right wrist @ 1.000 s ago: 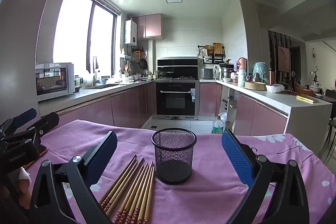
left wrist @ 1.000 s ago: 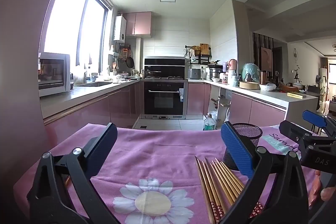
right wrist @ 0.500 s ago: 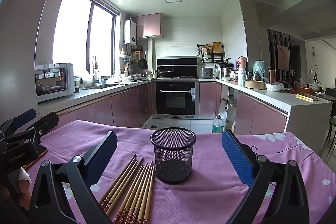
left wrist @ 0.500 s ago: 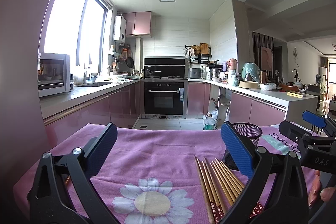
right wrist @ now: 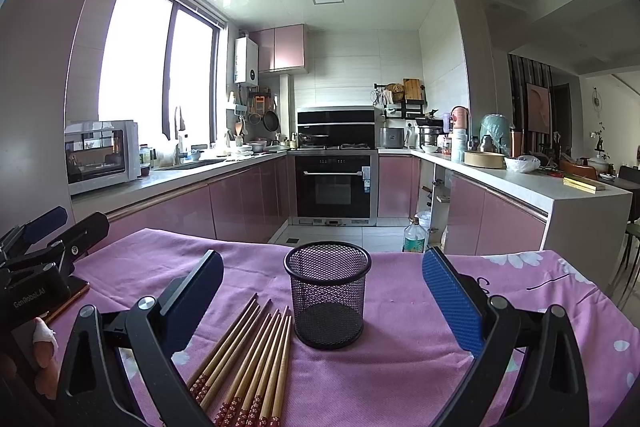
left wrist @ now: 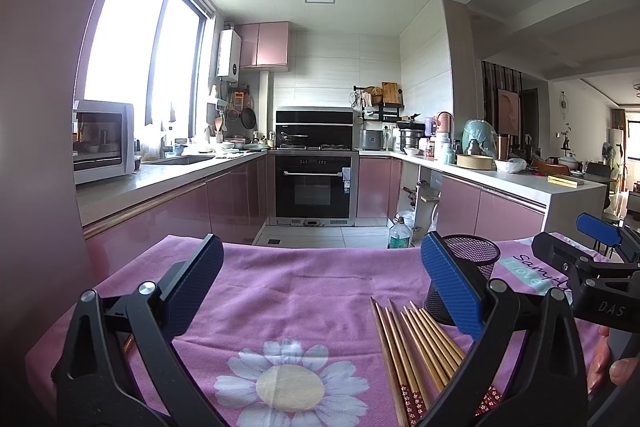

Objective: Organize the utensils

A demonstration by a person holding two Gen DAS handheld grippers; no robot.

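In the left wrist view, the right blue pad of the left tongs (left wrist: 320, 291) covers the lower left side of the mesh cup (left wrist: 476, 259). The chopsticks (left wrist: 416, 351) run off the bottom edge, their patterned ends partly behind the frame of the tongs. In the right wrist view the chopsticks (right wrist: 256, 355) are likewise cut off below. The items on the far counter (right wrist: 520, 183) are too small to identify.
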